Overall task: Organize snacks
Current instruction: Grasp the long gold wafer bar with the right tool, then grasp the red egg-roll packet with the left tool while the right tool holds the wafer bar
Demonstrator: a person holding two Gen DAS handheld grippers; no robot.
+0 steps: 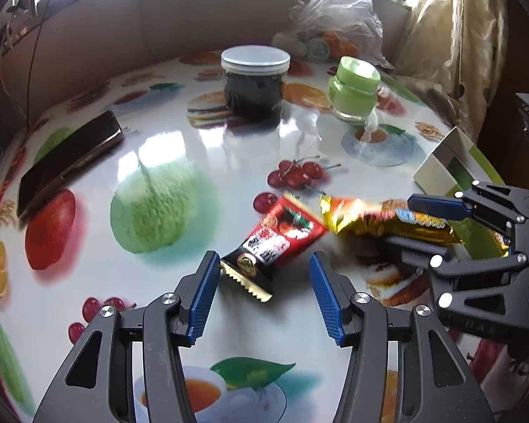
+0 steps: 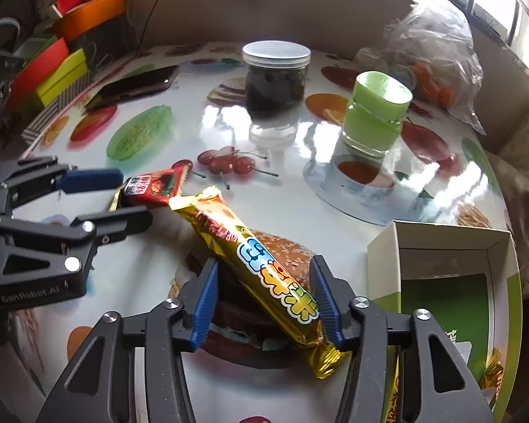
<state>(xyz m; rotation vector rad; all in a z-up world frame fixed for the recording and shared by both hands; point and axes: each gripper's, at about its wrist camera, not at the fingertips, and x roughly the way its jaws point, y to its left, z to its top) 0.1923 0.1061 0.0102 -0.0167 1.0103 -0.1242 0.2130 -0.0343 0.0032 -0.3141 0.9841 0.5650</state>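
Note:
A red-and-black snack packet (image 1: 277,238) lies on the fruit-print table, its near end between the open jaws of my left gripper (image 1: 262,292). It also shows in the right wrist view (image 2: 151,187). A long gold snack bar (image 2: 261,268) lies diagonally between the open jaws of my right gripper (image 2: 262,298), touching the right pad; in the left wrist view the bar (image 1: 377,220) sits between the right gripper's fingers (image 1: 437,206). The left gripper (image 2: 127,197) shows at the left of the right wrist view, around the red packet.
An open white-and-green box (image 2: 448,282) stands at the table's right edge (image 1: 451,165). A dark jar with a white lid (image 1: 254,81), a green-lidded jar (image 1: 354,86), a phone (image 1: 68,164) and a plastic bag (image 1: 335,17) sit farther back. Coloured boxes (image 2: 53,67) lie at far left.

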